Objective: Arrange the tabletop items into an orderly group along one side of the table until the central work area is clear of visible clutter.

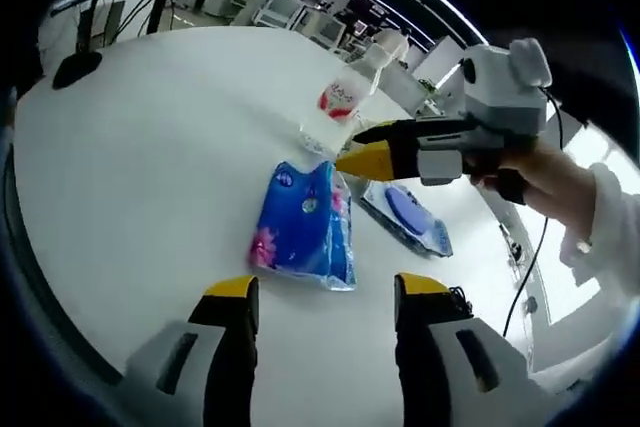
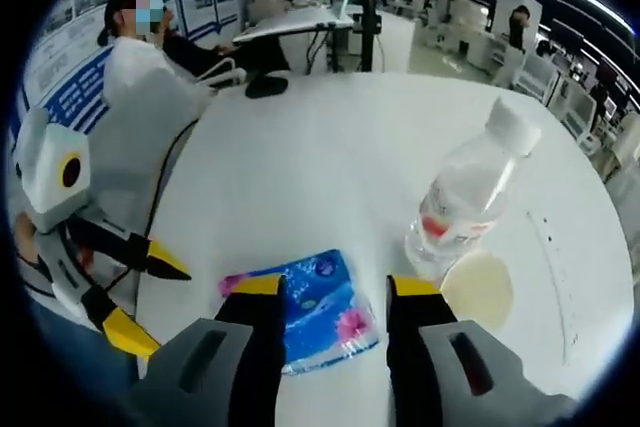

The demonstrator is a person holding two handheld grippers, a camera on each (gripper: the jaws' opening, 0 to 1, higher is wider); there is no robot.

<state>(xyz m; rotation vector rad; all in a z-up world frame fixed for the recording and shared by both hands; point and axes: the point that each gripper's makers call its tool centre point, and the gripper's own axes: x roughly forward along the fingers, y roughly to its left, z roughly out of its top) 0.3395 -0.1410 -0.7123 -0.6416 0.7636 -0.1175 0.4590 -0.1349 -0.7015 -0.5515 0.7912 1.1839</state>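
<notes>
White tabletop, round-edged, carries a small cluster of items. In the left gripper view, a blue tissue pack with pink flower print lies flat just beyond the left gripper, whose two yellow-tipped jaws stand wide apart and hold nothing. To the right of the pack lies a flat blue packet. Farther off stands a clear water bottle with a red and white label and a white cap. The right gripper reaches in from the right, held by a person's hand in a white sleeve; its jaws are parted, hovering between the bottle and the tissue pack, gripping nothing.

In the right gripper view, the right gripper has open jaws, with the tissue pack lying on the table between and just past them, not clamped. The water bottle stands upright to the right, and a pale round disc lies beside its base. The left gripper enters from the left with jaws spread. A seated person in white is at the far left edge of the table.
</notes>
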